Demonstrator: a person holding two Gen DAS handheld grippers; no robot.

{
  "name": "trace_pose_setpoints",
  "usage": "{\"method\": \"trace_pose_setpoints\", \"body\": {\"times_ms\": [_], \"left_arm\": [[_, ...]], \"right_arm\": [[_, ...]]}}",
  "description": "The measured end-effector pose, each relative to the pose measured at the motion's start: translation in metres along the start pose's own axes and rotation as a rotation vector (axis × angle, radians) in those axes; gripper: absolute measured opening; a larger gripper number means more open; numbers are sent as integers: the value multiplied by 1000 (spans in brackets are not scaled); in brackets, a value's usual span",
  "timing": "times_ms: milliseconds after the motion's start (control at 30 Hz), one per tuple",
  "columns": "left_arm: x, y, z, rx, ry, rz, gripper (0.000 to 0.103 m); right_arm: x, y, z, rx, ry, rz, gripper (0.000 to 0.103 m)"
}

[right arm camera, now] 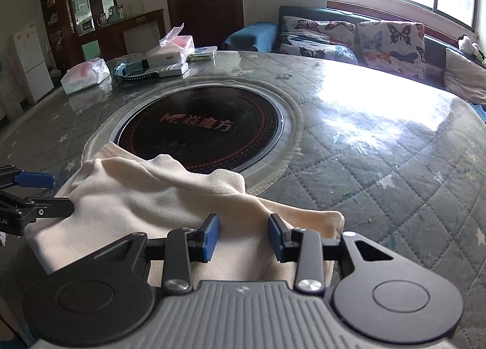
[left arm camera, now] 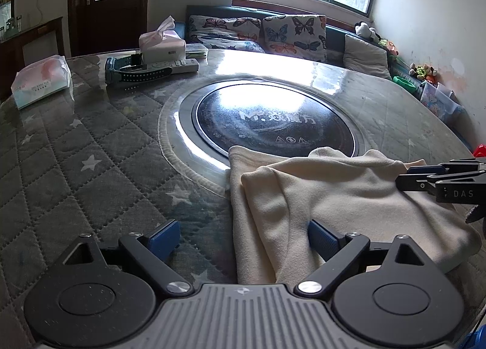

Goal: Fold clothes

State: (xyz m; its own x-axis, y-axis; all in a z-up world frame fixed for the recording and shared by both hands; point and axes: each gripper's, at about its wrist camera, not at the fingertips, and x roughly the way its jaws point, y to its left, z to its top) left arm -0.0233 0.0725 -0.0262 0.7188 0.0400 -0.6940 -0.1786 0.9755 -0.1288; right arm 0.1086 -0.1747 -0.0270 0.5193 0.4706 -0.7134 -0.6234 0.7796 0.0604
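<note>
— Where's the cream garment [left arm camera: 334,197]?

— Bunched on the quilted worktop [left arm camera: 91,166], its far edge lapping the round black hob [left arm camera: 273,124].

— And the left gripper [left arm camera: 243,239]?

— Jaws wide apart; the garment's left edge lies between them, ungripped.

— The right gripper [right arm camera: 243,236]?

— Jaws partly apart, over the cloth's near right end, pads not pressing it.

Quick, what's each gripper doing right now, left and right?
Left gripper: open wide, holding nothing.
Right gripper: part open above the cream cloth, gripping nothing.
</note>
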Motion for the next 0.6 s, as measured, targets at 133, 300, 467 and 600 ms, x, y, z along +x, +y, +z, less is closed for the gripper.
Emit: {"method": "trace_pose_setpoints", "body": {"times_ms": [133,300,467,600], "left_arm": [[0,-1,0,1,-1,0,95],[0,0,0,-1,0,-3,95],[0,0,1,-9,4,-5,95],[-2,1,3,-16,3,-9,95]], "right_arm": [[0,2,2,-6,-6,-8,36],[0,3,4,-8,-10,-18,36],[2,12,11,-20,-20,-5,36],[7,24,17,-41,-32,-1,41]]}}
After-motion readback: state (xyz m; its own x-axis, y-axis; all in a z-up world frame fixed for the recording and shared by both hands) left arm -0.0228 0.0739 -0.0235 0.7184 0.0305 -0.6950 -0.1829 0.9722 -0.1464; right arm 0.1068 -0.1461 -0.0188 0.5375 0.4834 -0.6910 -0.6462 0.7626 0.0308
